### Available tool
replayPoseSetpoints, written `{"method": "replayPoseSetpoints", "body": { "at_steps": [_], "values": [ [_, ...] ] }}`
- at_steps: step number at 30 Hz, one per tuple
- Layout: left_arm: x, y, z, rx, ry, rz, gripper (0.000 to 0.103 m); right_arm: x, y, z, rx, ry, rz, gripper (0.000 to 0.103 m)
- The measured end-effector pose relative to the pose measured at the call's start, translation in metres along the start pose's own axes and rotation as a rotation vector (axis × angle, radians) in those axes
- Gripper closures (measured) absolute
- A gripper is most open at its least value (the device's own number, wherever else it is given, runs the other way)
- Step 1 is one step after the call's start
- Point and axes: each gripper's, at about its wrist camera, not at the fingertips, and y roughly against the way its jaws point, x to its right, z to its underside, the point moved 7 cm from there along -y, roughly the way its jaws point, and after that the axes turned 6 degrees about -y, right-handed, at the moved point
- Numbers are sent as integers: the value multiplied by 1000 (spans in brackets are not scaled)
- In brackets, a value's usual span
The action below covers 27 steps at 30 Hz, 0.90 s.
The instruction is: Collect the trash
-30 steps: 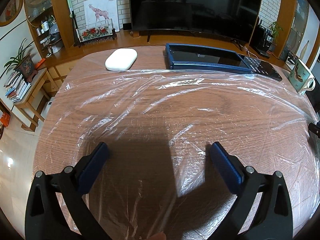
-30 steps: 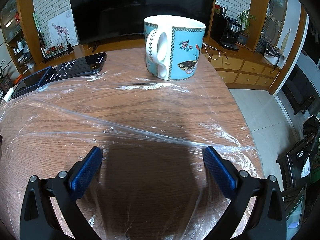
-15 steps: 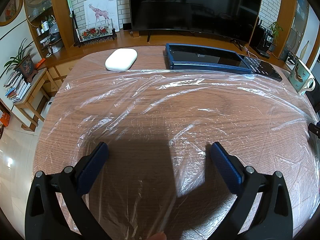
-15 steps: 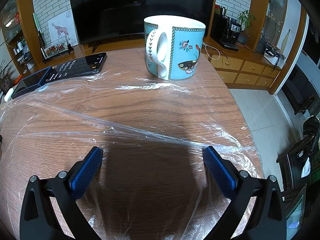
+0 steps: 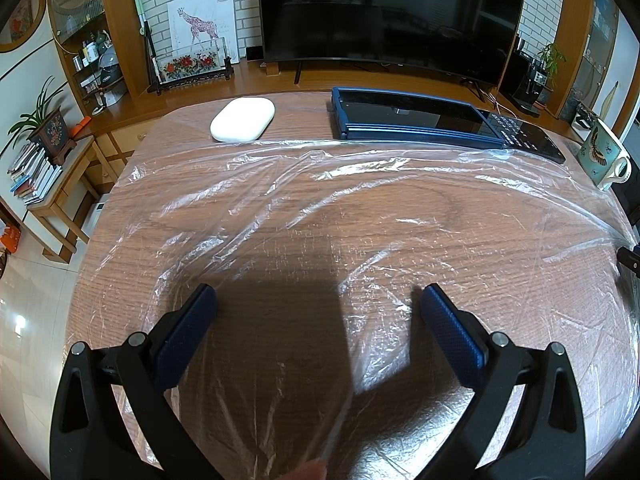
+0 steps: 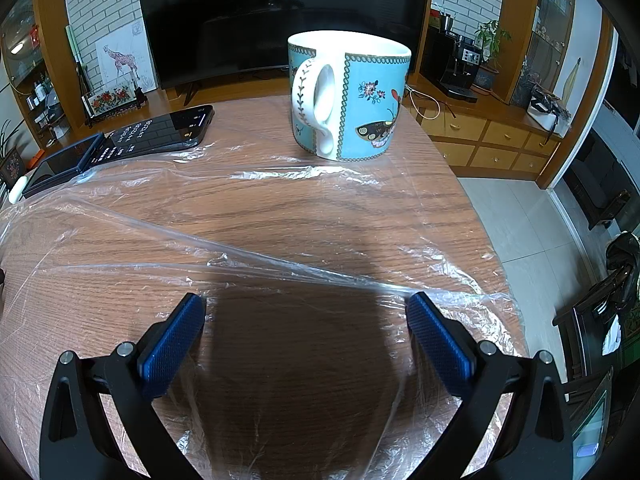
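Observation:
A large sheet of clear plastic film lies spread and wrinkled over most of the wooden table. My left gripper hovers low over the film near the table's front edge, open, with nothing between its blue pads. In the right wrist view the same plastic film covers the table's right end, with a raised crease running across it. My right gripper is open just above the film, and the crease ends by its right pad.
A white oval case and a dark blue flat device lie at the far edge. A blue patterned mug stands at the right end, a black keypad device to its left. The table edge drops to tiled floor.

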Motion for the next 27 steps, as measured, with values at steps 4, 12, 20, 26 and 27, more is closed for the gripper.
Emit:
{"method": "replayPoseSetpoints", "body": {
  "at_steps": [4,12,20,26,27],
  "values": [
    [0,-1,0,0,3,-2,1,0,0,0,0,0,0,4],
    [-1,-2,0,-1,5,-3,1,0,0,0,0,0,0,4],
    [-1,-2,0,-1,5,-2,1,0,0,0,0,0,0,4],
    [-1,-2,0,-1,5,-2,1,0,0,0,0,0,0,4],
    [-1,-2,0,-1,5,-2,1,0,-1,0,0,0,0,4]
  ]
}}
